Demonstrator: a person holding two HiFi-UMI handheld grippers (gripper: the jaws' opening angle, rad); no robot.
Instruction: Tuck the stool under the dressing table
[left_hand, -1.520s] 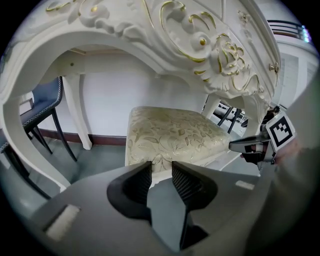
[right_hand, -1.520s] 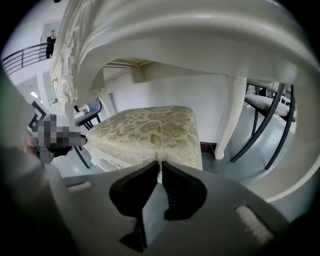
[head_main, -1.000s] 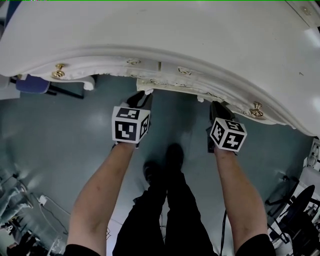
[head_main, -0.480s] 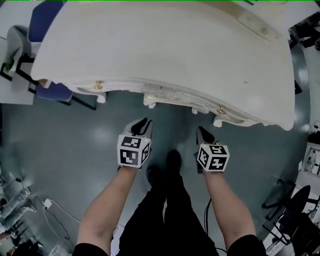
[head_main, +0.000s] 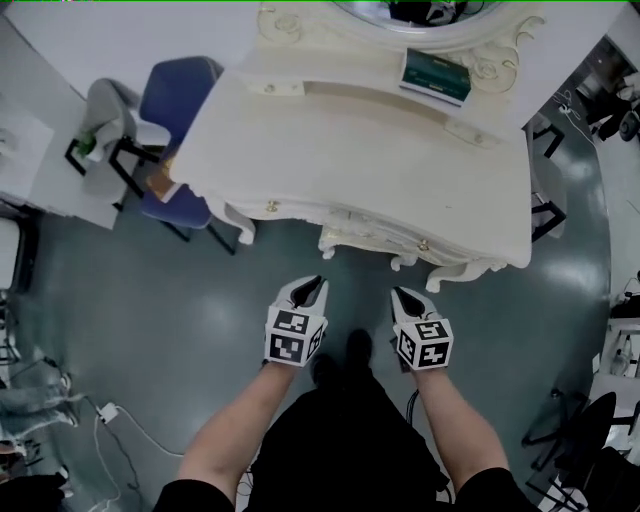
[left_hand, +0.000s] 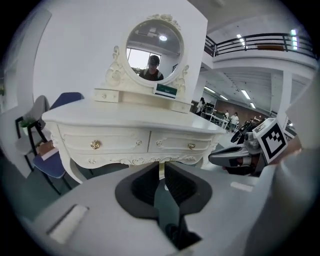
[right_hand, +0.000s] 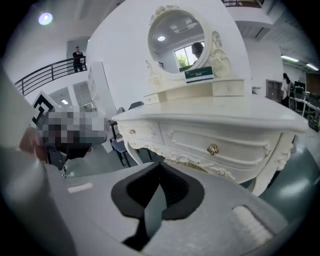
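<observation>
Farther back from dressing table (head_main: 400, 160) now, side by side: left claw (head_main: 317, 282) empty, just closing; right claw (head_main: 396, 292) clenched.

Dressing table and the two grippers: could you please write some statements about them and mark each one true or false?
1. A blue chair stands beside the dressing table. True.
2. The left gripper grips a drawer knob. False: its jaws have just been closing with nothing between them, clear of the table.
3. A round mirror stands on the table. True.
4. The right gripper rests on the table top. False: it is held in front of the table, touching nothing.
</observation>
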